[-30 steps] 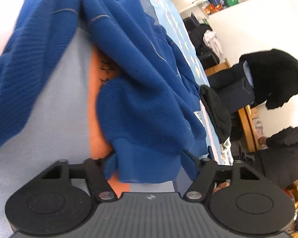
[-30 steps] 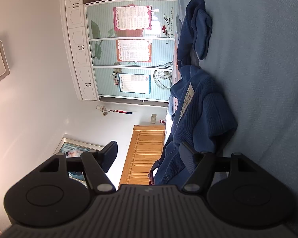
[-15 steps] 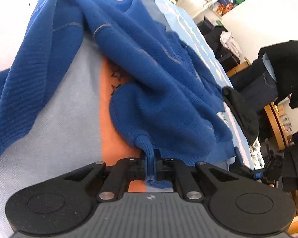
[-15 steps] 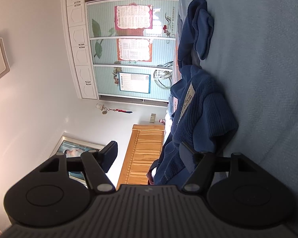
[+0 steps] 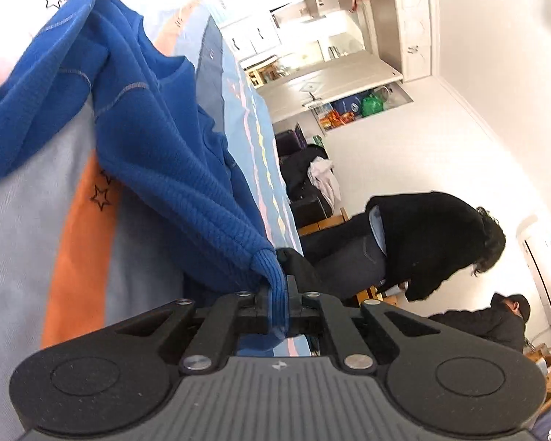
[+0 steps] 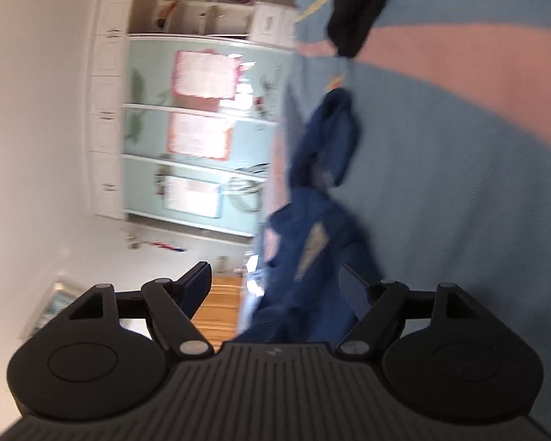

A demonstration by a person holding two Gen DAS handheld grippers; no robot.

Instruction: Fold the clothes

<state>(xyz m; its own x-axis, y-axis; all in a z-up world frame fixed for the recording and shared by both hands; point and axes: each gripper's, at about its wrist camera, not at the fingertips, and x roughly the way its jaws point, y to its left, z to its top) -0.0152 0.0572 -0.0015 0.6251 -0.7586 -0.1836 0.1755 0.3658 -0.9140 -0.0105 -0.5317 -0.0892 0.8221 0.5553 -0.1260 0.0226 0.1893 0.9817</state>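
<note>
Left tool clamped on the ribbed cuff of the blue knitted sweater, which lies crumpled on the striped bedsheet. Right tool opening, jaws apart, pressing nothing.

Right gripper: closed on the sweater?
No, the right gripper stands wide and is opening; the blue sweater lies between, unpinched.

Both wrist cameras are looking low and close along the striped blue bed sheet, tilted sideways, sharing the crumpled blue knit sweater from opposite ends.
</note>
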